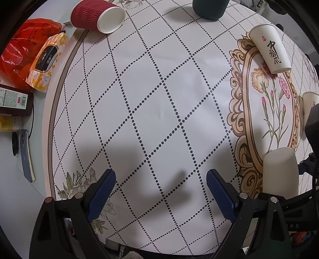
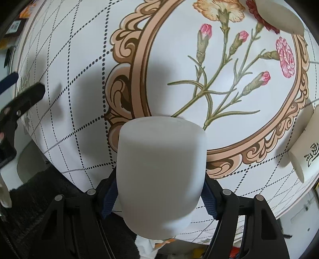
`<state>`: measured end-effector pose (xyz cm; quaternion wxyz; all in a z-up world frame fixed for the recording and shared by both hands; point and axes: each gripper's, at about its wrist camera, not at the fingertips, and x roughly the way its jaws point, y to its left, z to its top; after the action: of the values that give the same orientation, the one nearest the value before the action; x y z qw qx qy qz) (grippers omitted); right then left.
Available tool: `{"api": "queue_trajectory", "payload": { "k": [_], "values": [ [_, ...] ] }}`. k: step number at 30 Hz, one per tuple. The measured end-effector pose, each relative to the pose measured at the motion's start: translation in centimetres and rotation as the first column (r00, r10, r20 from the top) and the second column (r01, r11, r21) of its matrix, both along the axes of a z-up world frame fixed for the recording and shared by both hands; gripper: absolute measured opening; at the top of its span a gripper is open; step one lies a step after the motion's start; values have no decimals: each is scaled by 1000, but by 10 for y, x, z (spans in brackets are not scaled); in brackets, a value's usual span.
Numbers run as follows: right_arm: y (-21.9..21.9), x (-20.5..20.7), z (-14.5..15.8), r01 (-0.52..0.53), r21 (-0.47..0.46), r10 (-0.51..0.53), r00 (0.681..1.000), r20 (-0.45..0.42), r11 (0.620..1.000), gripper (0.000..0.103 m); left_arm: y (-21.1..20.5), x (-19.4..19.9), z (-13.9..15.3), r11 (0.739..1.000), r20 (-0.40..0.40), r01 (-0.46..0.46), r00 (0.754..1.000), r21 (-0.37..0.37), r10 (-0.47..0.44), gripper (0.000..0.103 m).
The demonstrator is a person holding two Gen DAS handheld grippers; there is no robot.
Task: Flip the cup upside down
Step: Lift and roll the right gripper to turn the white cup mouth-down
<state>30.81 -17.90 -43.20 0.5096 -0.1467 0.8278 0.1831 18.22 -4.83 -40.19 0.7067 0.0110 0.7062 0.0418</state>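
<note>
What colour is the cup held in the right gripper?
Plain frosted white, unprinted: the cup shows best in the right wrist view, between the right gripper pads.

hidden and cut-off parts
the frosted white plastic cup covers most of both blue-padded fingers; the dark teal cup is cut off by the top edge.

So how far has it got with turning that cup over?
Midway, it seems. The right gripper is clamped on the plain white frosted cup, which points rim-down at the flowered tablecloth, so the turn looks done. Left: set it down and let go. The left gripper is open and idle.
</note>
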Motion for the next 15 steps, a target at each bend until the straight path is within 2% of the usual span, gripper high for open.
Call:
{"api": "queue_trajectory", "payload": {
  "k": [4, 7, 11, 12, 15],
  "values": [
    [-7, 13, 2, 26, -5, -26, 999, -22, 1000, 75, 2, -4, 2, 1000, 2, 4, 1000, -1, -4, 93],
    [-9, 30, 2, 42, 1, -42, 999, -34, 999, 85, 2, -8, 4, 1000, 4, 3, 1000, -4, -3, 93],
    [-9, 47, 21, 52, -4, -52, 998, -24, 999, 85, 8, -7, 6, 1000, 3, -1, 1000, -11, 1, 93],
    [2, 43, 21, 57, -7, -57, 998, -17, 998, 85, 9, -8, 6, 1000, 3, -2, 1000, -9, 2, 93],
    [-4, 46, 26, 71, -14, -71, 997, -9, 997, 85, 13, -10, 6, 1000, 5, -9, 1000, -3, 9, 93]
  ]
}}
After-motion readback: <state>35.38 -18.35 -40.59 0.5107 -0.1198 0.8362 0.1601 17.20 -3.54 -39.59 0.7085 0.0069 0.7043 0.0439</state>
